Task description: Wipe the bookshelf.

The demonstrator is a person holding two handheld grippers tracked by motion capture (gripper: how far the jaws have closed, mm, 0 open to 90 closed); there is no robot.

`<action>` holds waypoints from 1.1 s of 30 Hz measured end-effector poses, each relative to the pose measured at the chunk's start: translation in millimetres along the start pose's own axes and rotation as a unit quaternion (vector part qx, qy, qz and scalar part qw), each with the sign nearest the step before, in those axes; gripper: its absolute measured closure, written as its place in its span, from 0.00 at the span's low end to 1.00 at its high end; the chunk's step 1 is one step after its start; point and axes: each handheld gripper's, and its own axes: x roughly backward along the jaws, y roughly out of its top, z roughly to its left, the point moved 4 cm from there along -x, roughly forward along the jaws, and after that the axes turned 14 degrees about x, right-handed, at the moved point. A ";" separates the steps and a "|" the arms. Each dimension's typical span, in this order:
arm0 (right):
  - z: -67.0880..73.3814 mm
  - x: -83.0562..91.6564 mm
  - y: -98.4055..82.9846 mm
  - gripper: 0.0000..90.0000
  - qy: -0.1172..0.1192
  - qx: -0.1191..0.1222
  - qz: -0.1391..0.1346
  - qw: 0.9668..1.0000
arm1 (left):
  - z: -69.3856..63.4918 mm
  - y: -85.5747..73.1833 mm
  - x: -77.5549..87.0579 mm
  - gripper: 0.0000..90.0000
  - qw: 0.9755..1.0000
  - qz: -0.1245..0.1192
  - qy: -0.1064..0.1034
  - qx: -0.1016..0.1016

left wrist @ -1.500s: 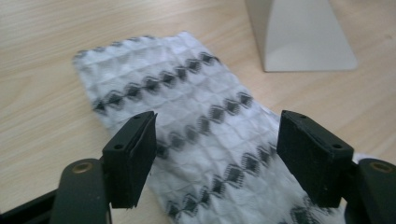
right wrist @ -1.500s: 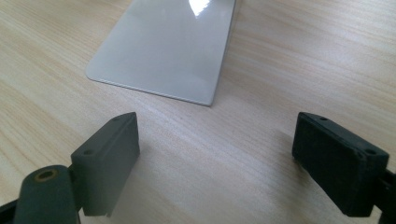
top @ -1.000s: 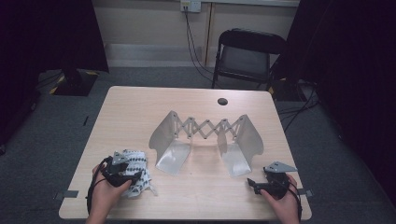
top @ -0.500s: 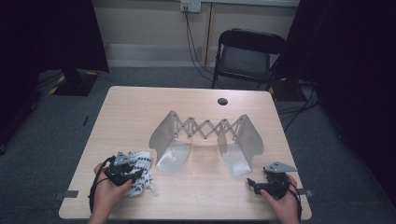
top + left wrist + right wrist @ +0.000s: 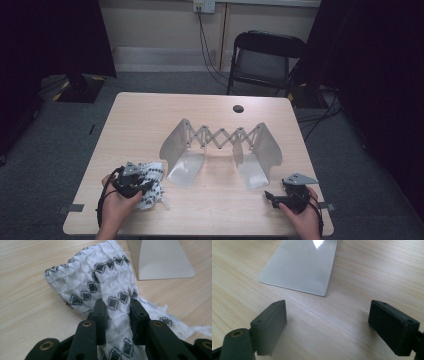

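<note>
While the table [image 5: 150, 107] bears the grey folding rack [image 5: 220, 145] mid-board and the patterned cloth [image 5: 100, 280] lies at its near-left edge, the left gripper [image 5: 117, 312], whose jaws have just been closing, pinches only one thin fold that could slip free on lifting, a bite clear in its own view, whereas the right gripper [image 5: 327, 325] gapes empty.

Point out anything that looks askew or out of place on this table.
The patterned cloth lies crumpled near the table's front left corner, one fold pinched in the left gripper, whose jaws have just been closing. Its frayed edge trails loose. The folding rack stands squarely.
</note>
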 end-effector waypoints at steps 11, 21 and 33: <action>0.0 0.0 0.0 0.16 0.000 0.000 0.000 1.000 | -0.4 4.2 7.6 0.81 1.000 -0.006 -0.001 -0.004; 0.0 0.0 0.0 0.16 0.000 0.000 0.000 1.000 | 0.5 2.0 5.7 0.80 1.000 0.001 0.002 -0.015; 0.0 0.0 0.0 0.16 0.000 0.000 0.000 1.000 | -2.4 7.2 8.6 0.55 1.000 -0.015 0.021 0.008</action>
